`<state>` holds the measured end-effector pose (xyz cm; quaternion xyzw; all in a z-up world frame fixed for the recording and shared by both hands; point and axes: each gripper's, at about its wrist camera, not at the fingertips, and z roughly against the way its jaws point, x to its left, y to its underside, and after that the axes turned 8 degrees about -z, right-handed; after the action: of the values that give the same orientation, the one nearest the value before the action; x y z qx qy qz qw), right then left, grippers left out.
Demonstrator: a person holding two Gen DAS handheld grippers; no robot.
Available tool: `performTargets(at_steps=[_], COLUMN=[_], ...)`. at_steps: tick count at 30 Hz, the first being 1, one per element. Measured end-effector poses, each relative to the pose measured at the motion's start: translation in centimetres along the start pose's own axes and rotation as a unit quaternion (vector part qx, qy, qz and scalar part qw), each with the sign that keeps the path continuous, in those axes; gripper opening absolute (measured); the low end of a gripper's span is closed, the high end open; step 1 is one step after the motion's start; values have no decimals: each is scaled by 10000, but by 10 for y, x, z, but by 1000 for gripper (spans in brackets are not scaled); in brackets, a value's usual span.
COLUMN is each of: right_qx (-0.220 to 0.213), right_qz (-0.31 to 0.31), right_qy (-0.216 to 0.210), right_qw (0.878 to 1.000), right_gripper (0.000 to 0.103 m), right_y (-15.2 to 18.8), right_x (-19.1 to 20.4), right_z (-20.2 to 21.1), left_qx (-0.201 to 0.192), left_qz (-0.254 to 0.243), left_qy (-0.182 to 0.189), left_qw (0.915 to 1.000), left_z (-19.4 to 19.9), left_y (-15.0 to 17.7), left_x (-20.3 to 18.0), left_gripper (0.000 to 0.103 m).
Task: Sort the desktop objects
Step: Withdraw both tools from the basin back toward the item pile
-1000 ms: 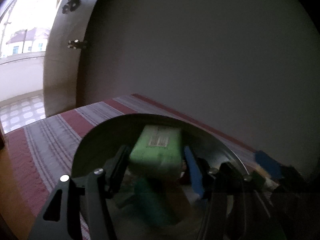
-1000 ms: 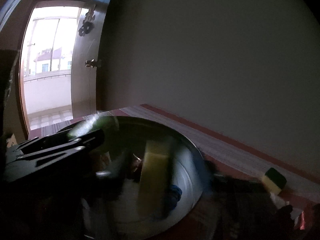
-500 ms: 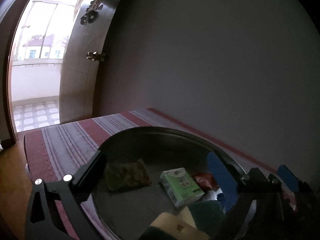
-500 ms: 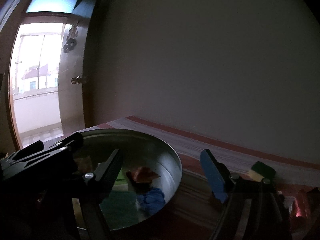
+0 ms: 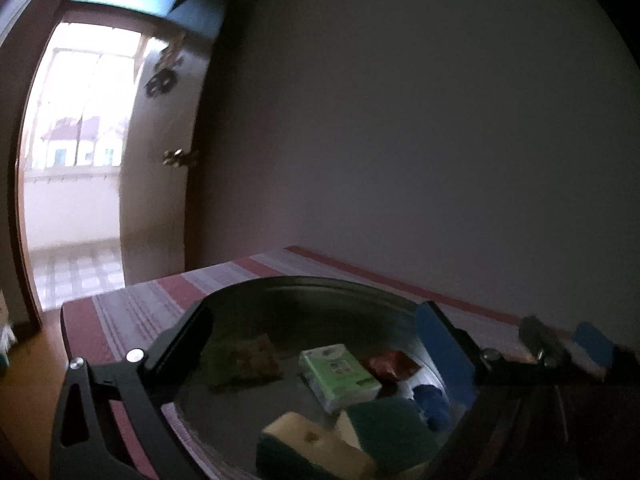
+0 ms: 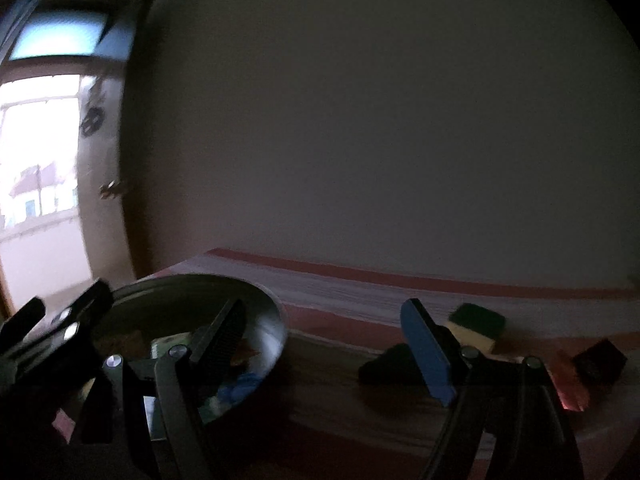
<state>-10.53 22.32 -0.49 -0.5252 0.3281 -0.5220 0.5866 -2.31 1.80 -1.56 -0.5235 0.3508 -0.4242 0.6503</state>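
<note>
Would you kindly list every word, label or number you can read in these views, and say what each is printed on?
None can be read.
Green tissue pack in the metal bowl: a printed label with a small code square, too blurred to read.
Red wrapper beside it: any print is too dark and blurred.
Sponge on the table: no print visible.

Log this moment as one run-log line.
left gripper: open, empty, over metal bowl | right gripper: open, empty | in bowl: green tissue pack, sponges | on table: sponge
</note>
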Motion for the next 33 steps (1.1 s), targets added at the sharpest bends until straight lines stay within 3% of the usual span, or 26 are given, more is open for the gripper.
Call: performTargets(at_steps=[5, 14, 33], right_qx=[-134, -145, -470], right_qz=[119, -45, -343], right_qy=[300, 659, 1683], right_qw=[9994, 9977, 9840], right_gripper=[81, 81, 81], right_y=[-2, -3, -16], right_x=[-9, -34, -131], right_z=[7, 19, 62], left_qx=[-24, 66, 257], left_qz=[-287, -717, -1263], left_qy=[158, 875, 2019], left_qw=[9995, 9936, 9709], left_z=[4, 8, 25], left_y=[0, 1, 3], left_x=[-15, -46, -115], left_gripper=[103, 103, 103])
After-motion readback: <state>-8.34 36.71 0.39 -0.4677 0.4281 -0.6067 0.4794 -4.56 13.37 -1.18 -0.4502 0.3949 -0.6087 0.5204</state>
